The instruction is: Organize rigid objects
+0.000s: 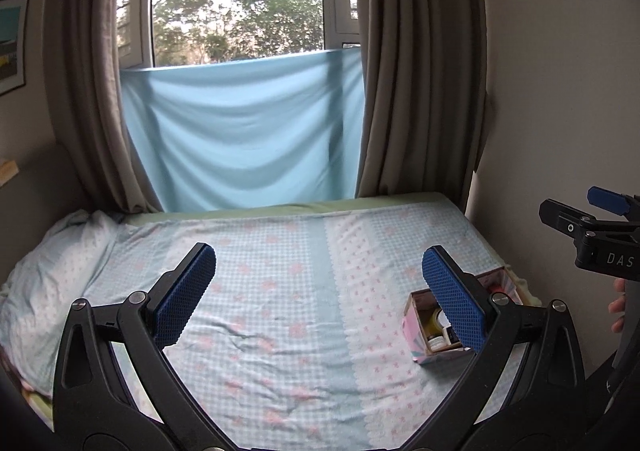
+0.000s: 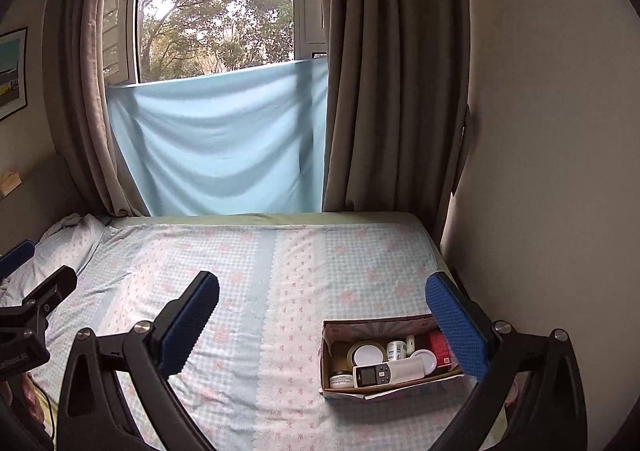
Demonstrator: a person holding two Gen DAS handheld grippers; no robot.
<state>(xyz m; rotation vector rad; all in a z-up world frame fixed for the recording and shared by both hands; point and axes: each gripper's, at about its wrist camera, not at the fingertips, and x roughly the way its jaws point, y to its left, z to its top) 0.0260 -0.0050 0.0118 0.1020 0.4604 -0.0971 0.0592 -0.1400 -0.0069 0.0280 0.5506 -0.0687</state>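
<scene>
Both claws, left claw [image 1: 319, 293] and right claw [image 2: 322, 321], gape wide, empty; box [image 2: 390, 357] at 4 o'clock, likely light: grip its stiff rim.

right blue pad hides part of the box [image 2: 332, 351] contents.

Bed [image 2: 280, 271] with floral checked sheet, beneath and ahead of the fingers; pale blue cloth [image 2: 216, 143] and brown curtains [image 2: 392, 91] at the window [image 2: 216, 3] beyond them.

Bed [image 2: 248, 291] with patterned sheet, open cardboard box [image 2: 384, 387] on it.
</scene>
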